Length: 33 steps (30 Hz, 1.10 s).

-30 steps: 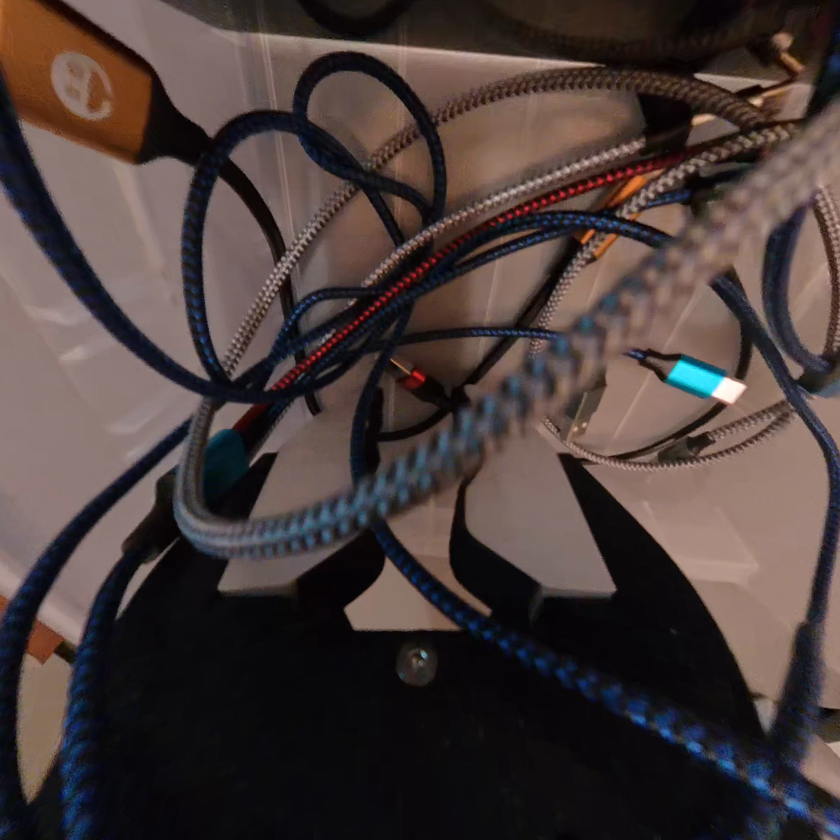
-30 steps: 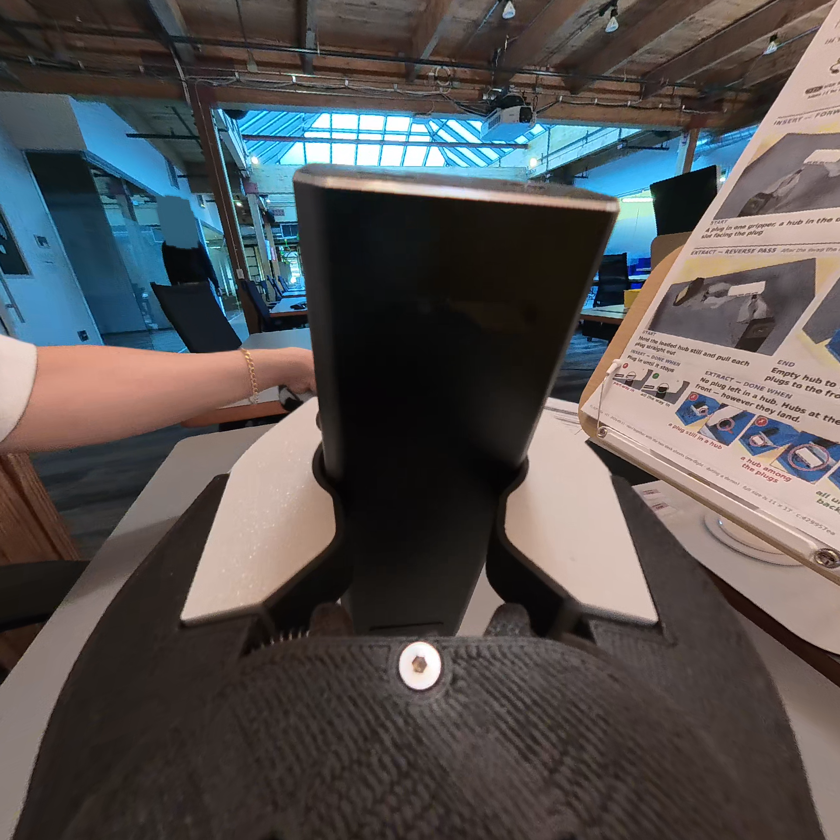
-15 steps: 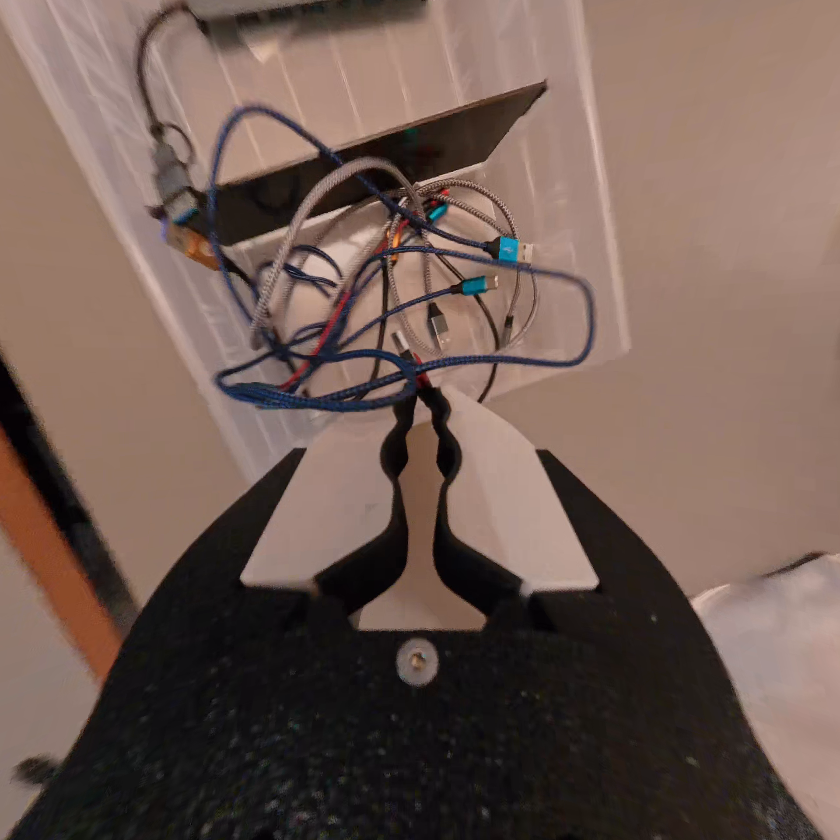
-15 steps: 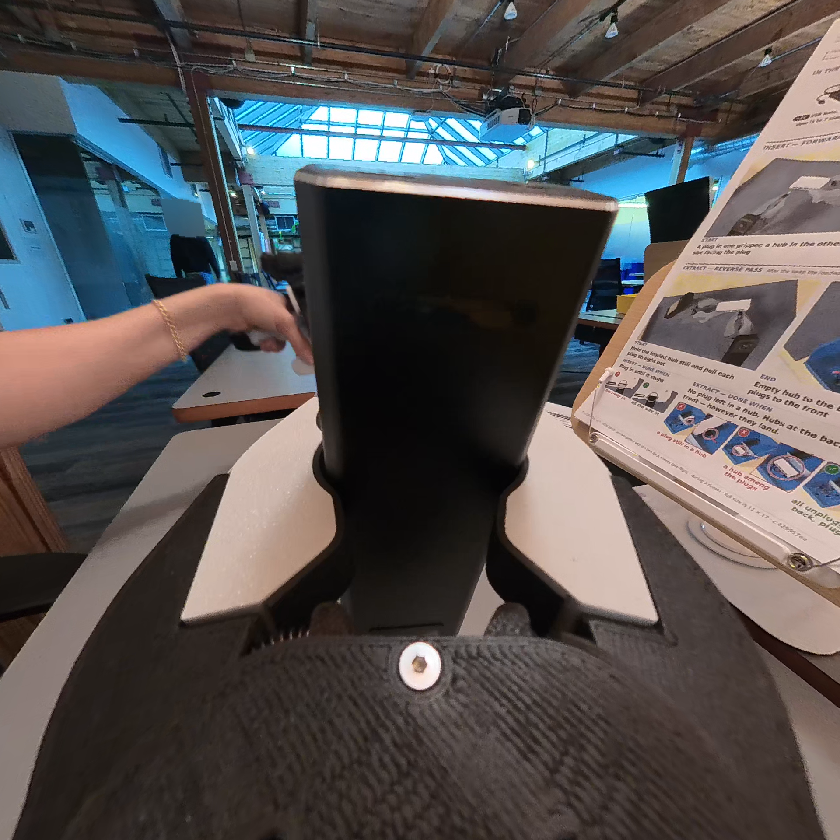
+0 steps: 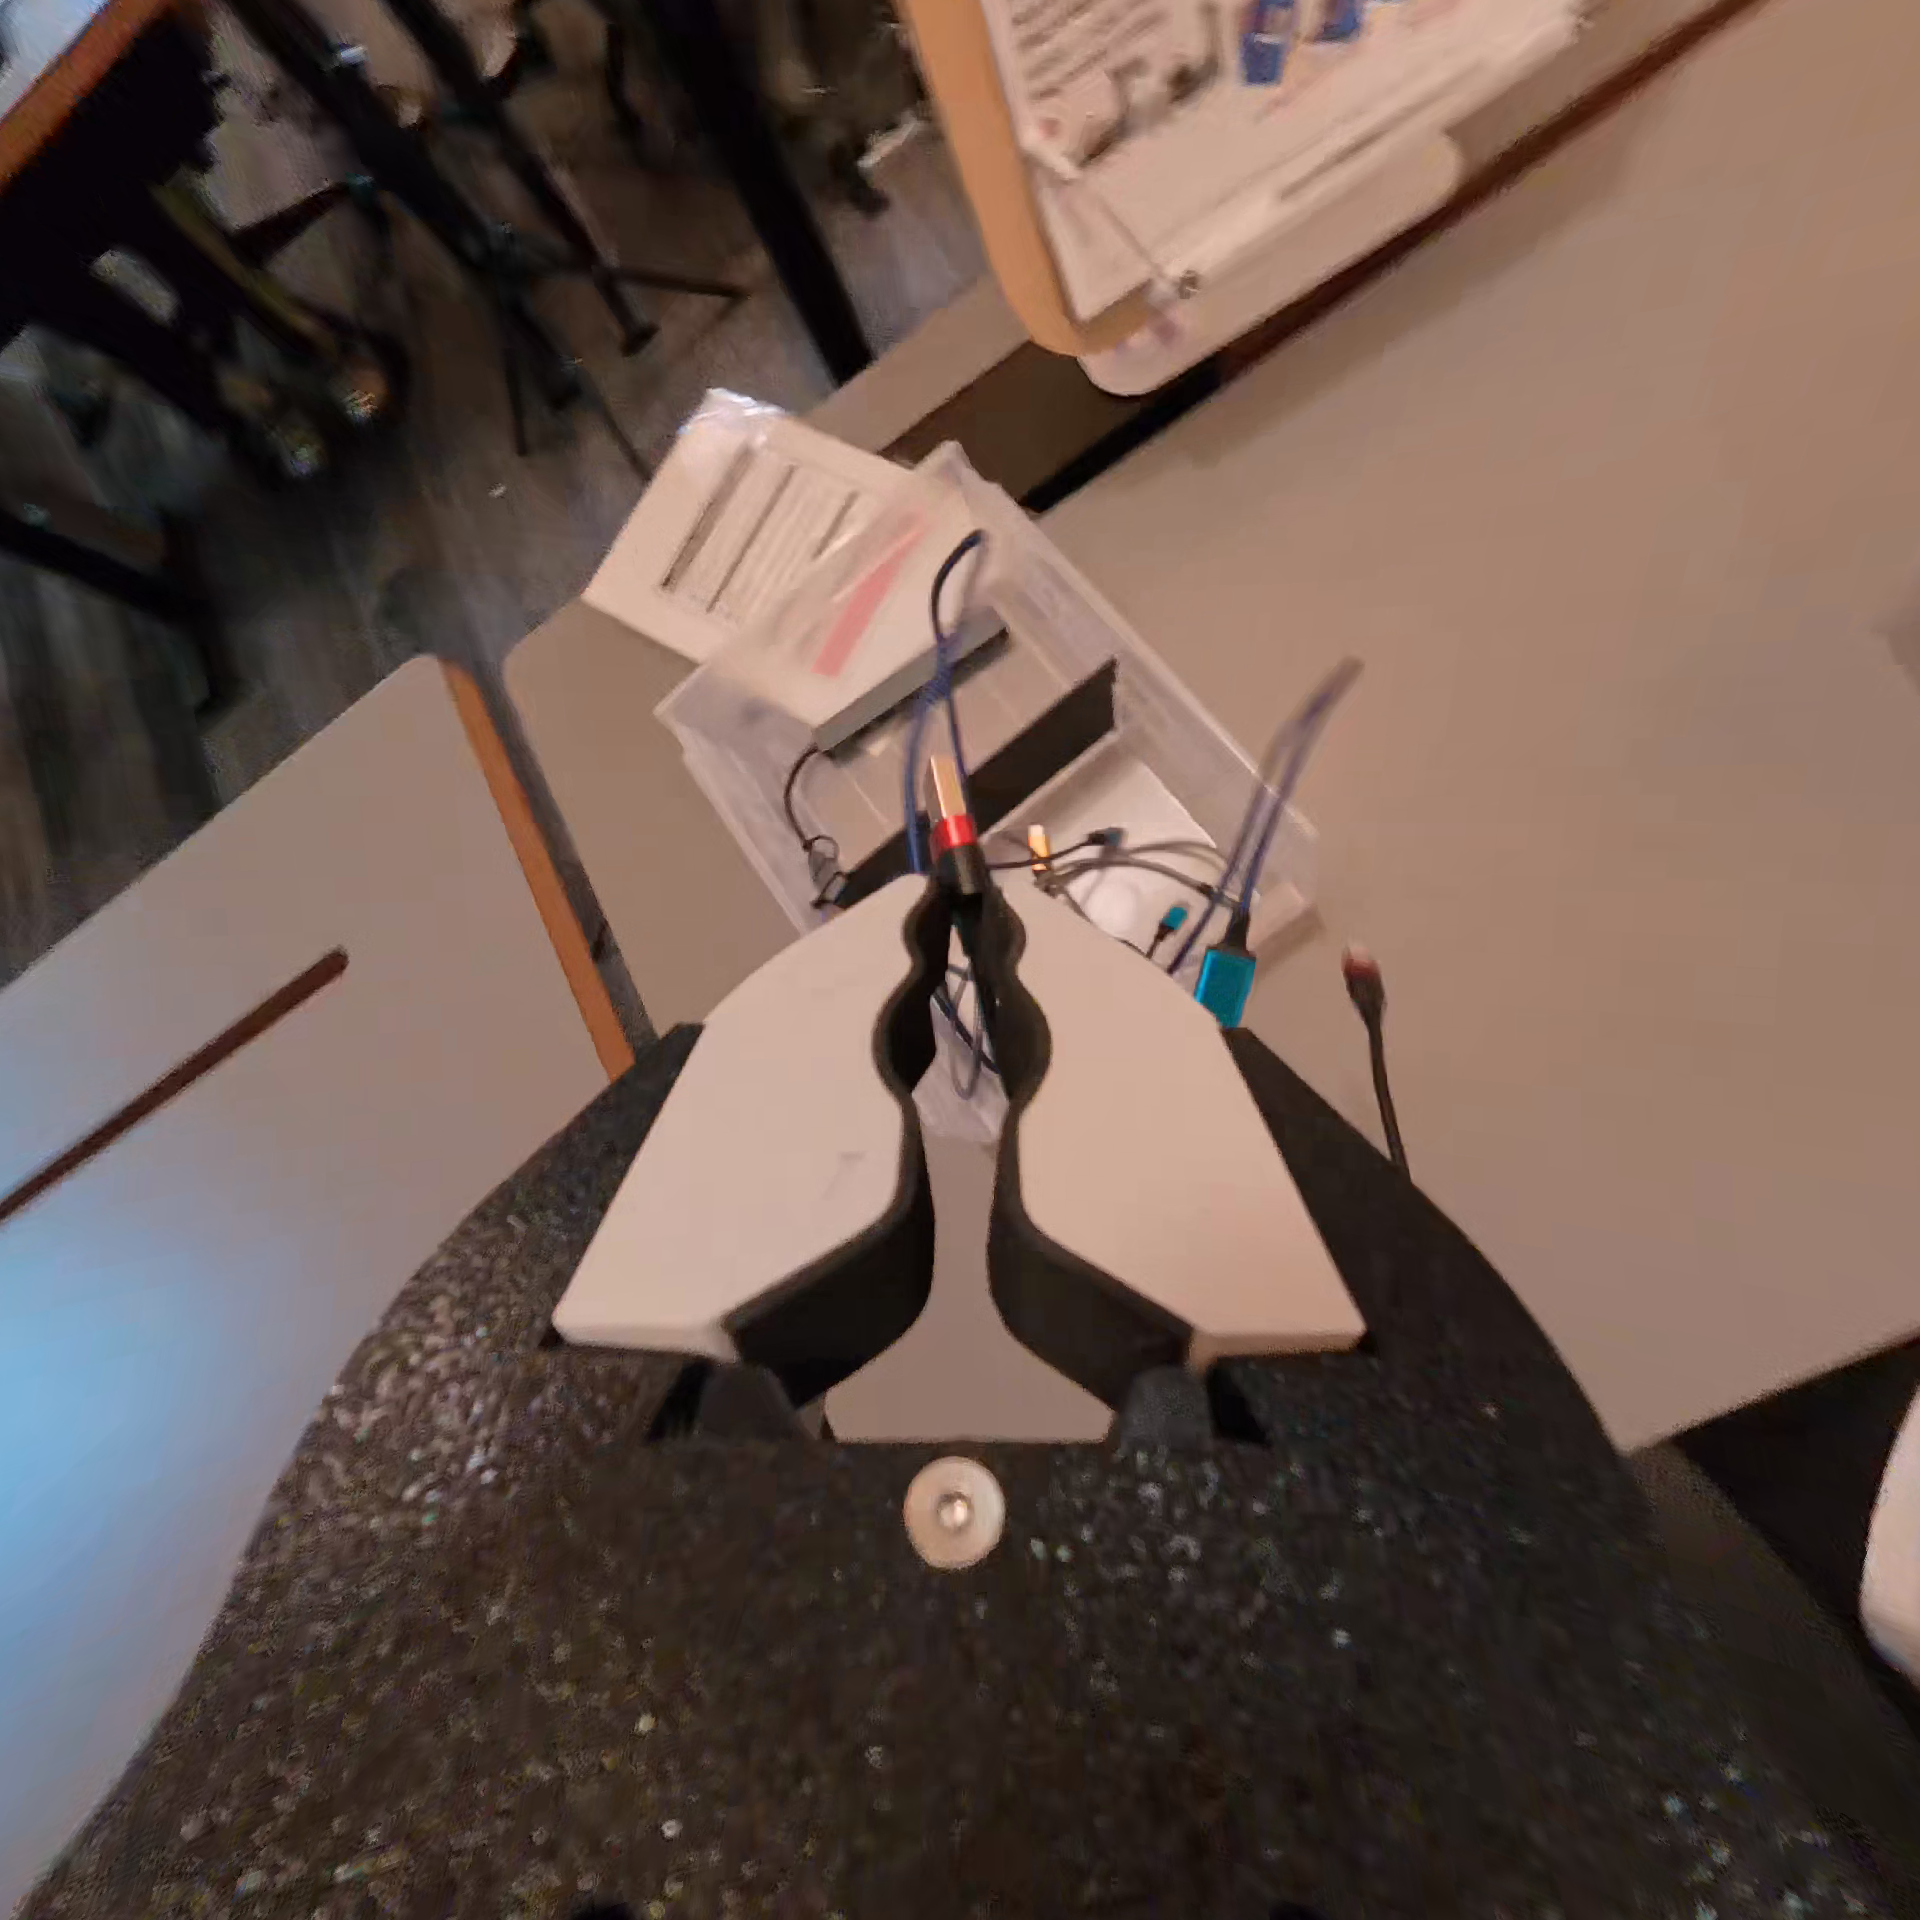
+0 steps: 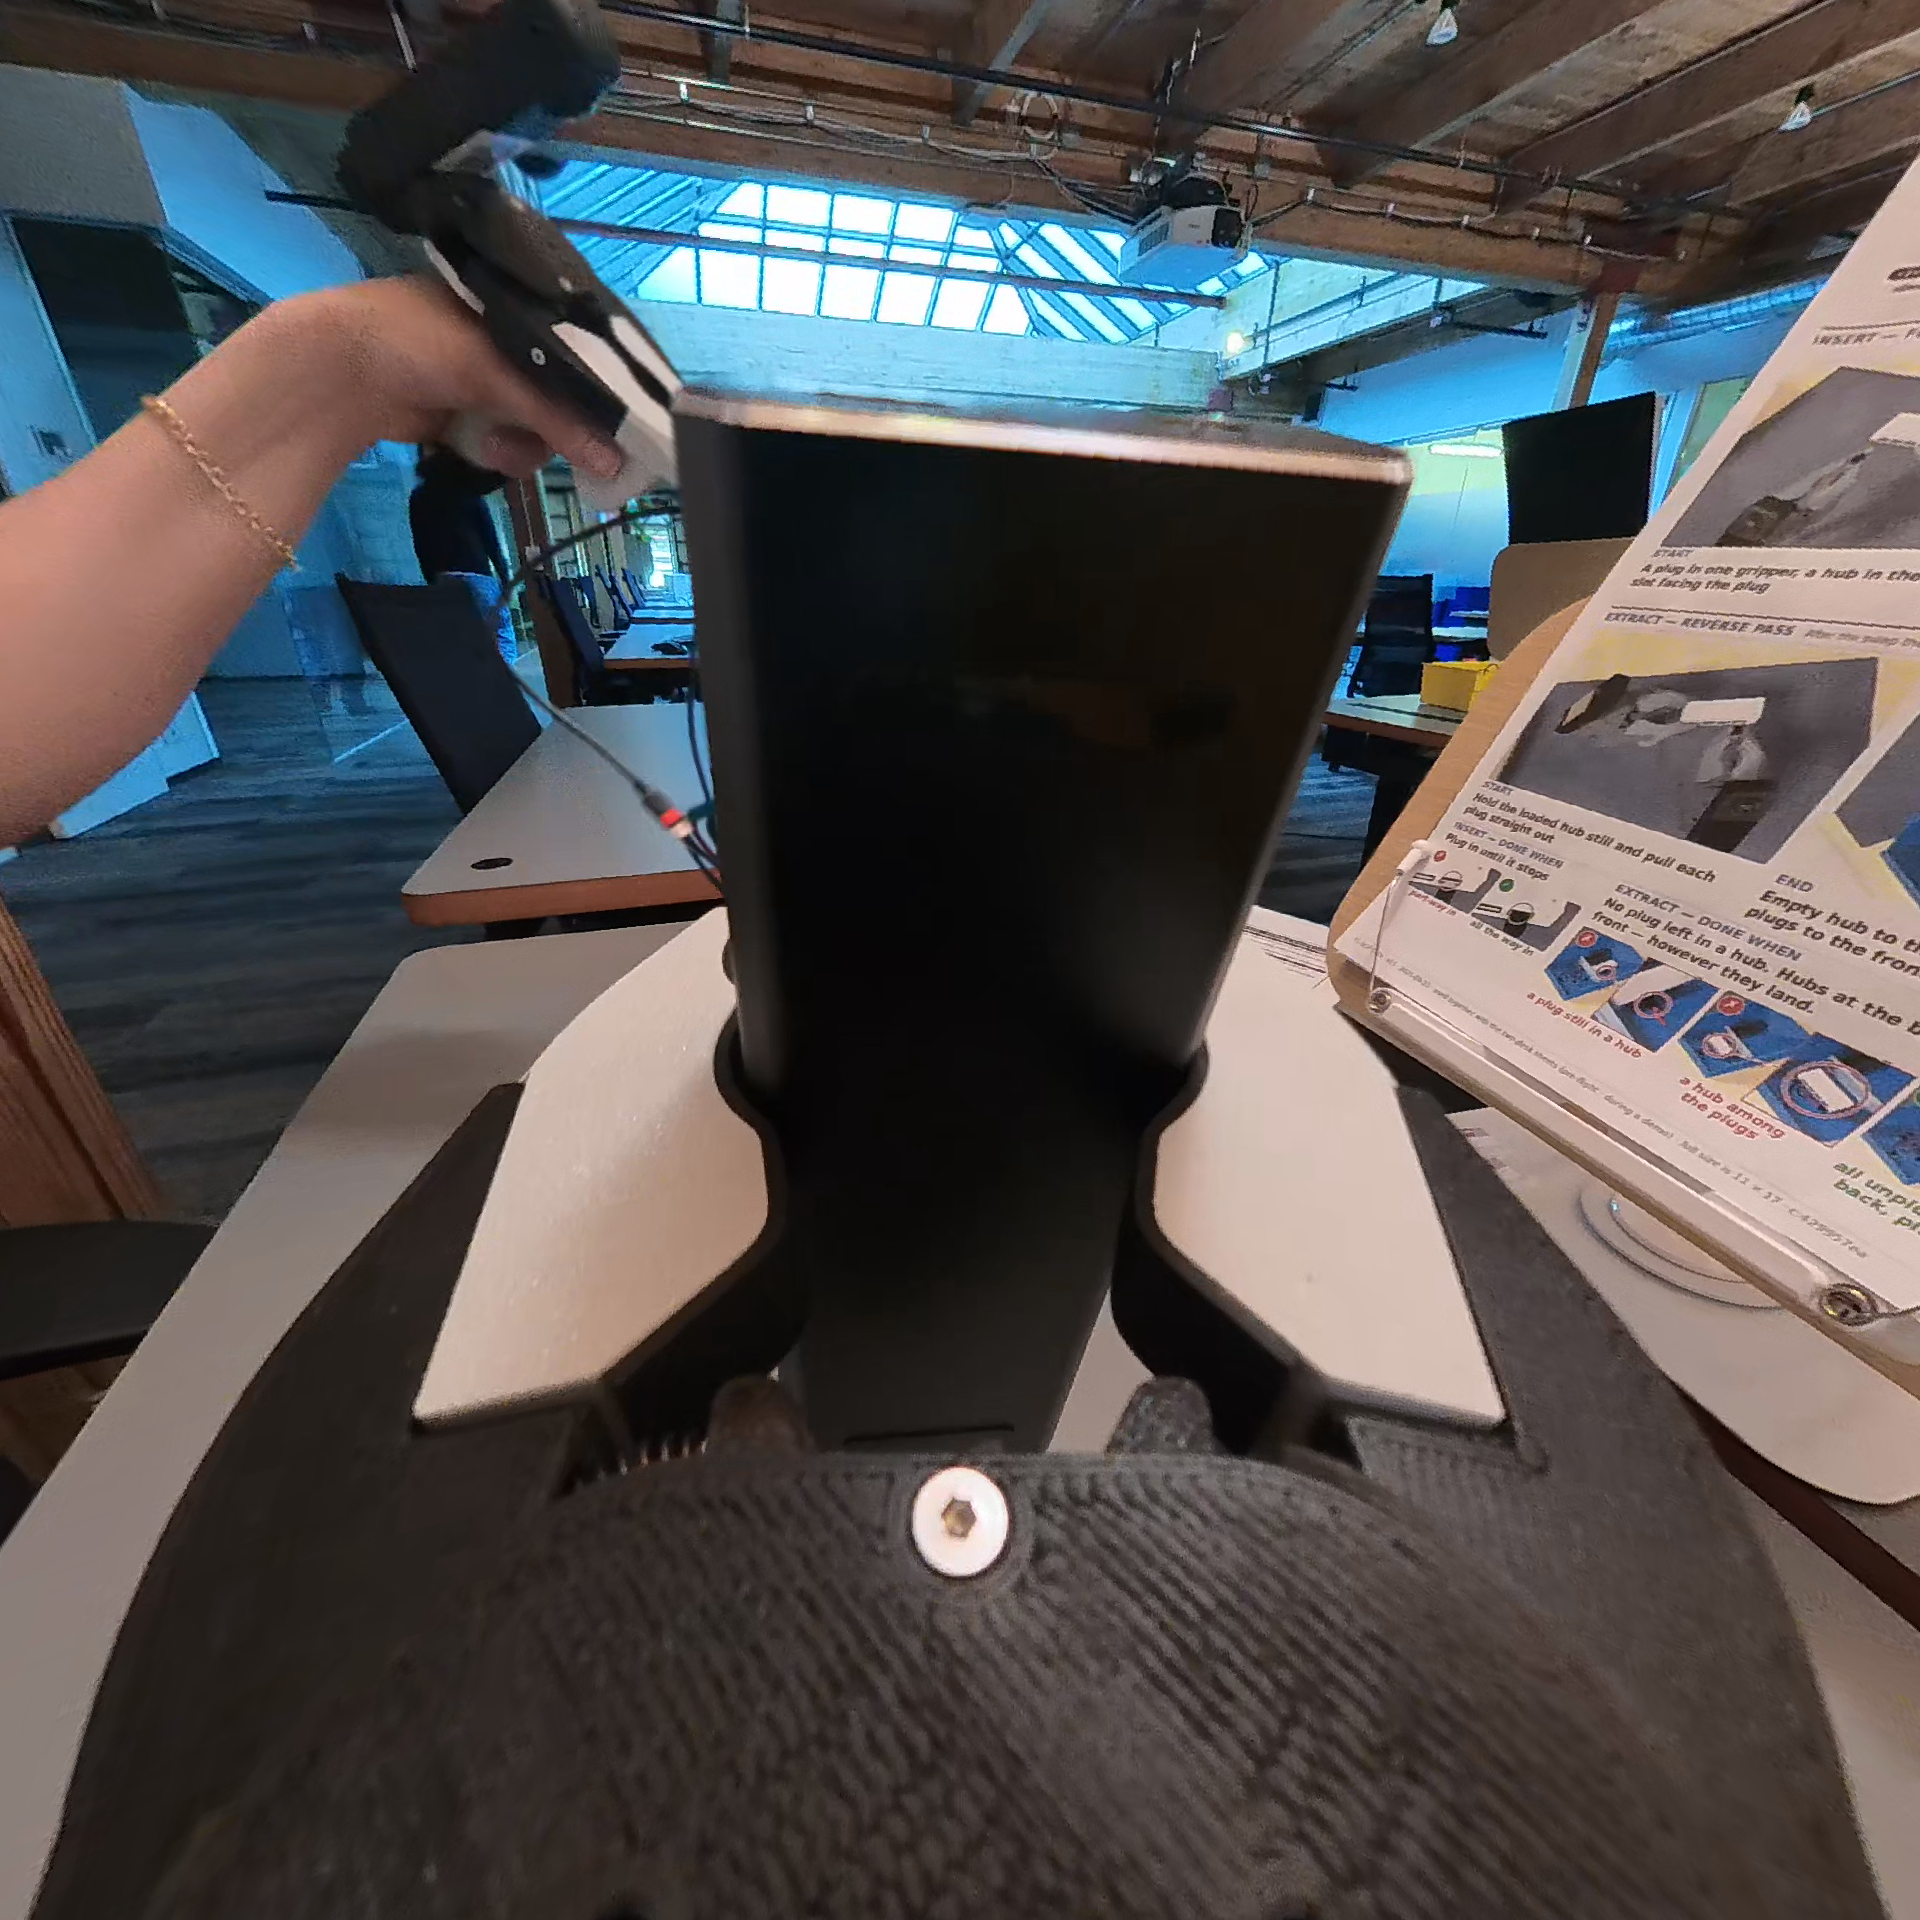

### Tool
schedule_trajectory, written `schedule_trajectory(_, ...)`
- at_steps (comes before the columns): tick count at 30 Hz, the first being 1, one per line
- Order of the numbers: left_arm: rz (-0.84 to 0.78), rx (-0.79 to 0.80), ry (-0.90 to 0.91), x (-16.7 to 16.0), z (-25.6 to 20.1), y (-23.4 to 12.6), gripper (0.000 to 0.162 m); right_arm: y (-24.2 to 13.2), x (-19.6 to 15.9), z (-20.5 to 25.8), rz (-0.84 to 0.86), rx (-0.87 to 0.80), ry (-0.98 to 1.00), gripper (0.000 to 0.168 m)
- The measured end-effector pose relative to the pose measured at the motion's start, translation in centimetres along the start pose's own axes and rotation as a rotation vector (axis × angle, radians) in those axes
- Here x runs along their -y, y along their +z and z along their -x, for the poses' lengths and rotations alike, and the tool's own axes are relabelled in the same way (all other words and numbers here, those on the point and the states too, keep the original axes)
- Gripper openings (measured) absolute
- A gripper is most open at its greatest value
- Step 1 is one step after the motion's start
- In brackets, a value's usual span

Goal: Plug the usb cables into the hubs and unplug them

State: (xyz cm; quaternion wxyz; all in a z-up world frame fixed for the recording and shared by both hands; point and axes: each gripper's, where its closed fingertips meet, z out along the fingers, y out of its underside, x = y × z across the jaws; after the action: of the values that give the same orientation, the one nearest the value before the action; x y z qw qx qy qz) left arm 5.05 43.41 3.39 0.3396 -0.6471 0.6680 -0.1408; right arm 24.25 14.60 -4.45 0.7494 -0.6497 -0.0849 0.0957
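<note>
Here we hold two grippers. Our left gripper point(image 5: 956, 914) is clamped on one USB plug point(image 5: 948, 821) with a red collar, whose metal end points up and away, above the clear tray point(image 5: 1049, 644). Our right gripper point(image 6: 961, 1049) is clamped on one black hub point(image 6: 1029, 727), which stands upright between the fingers and fills the middle of the right wrist view.

In the tray we count two more hubs, one grey point(image 5: 914, 691) and one black point(image 5: 1023, 764), side by side at the far end. Near them hang one teal plug point(image 5: 1226, 977) and one small red-tipped plug point(image 5: 1363, 971); the other cables point(image 5: 1132, 862) in the tray are tangled and blurred, so we cannot count them.

The ports of the black hub face away from the camera and are hidden. The instruction board point(image 6: 1704, 831) is cut off at the right edge.

The tray lies on a pale grey table point(image 5: 1558, 644). Around it is an open office with wooden ceiling beams point(image 6: 1299, 94), a skylight and dark chairs.
</note>
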Motion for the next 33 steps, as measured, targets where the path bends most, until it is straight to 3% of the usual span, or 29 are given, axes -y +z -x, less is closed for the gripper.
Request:
schedule_trajectory(2,0.1,-0.125,0.091,-1.2,-1.2,1.2,0.005,-0.1,0.0,0.3,-0.002,0.0,0.0,0.075)
schedule_trajectory(7,0.447,-0.375,0.175,-8.2,-3.3,6.0,0.006,-0.4,-0.3,0.9,0.009,-0.009,0.006,0.075)
schedule_trajectory(10,0.491,-0.362,0.155,-10.0,-2.9,6.9,0.006,-0.9,-0.3,1.4,0.026,-0.019,-0.009,0.075)
schedule_trajectory(13,0.347,-0.373,0.153,-7.2,-4.4,5.2,0.005,-1.7,-0.5,1.6,0.049,-0.04,-0.018,0.075)
schedule_trajectory(16,0.175,-0.48,0.28,-3.3,-9.3,1.7,0.005,-2.6,-0.5,1.6,0.057,-0.07,-0.017,0.075)
schedule_trajectory(20,0.046,-0.486,0.493,0.3,-16.2,-0.3,0.005,-3.6,-0.6,2.0,0.068,-0.092,0.001,0.075)
schedule_trajectory(23,-0.017,-0.381,0.583,1.9,-21.0,2.0,0.005,-4.2,-1.2,2.7,0.084,-0.113,0.015,0.075)
schedule_trajectory(26,-0.05,-0.284,0.673,1.4,-24.7,7.0,0.005,-5.0,-2.0,3.2,0.103,-0.14,0.031,0.075)
schedule_trajectory(33,-0.277,-0.308,0.763,-1.7,-33.3,17.4,0.006,-7.7,-3.3,3.4,0.12,-0.208,0.069,0.075)
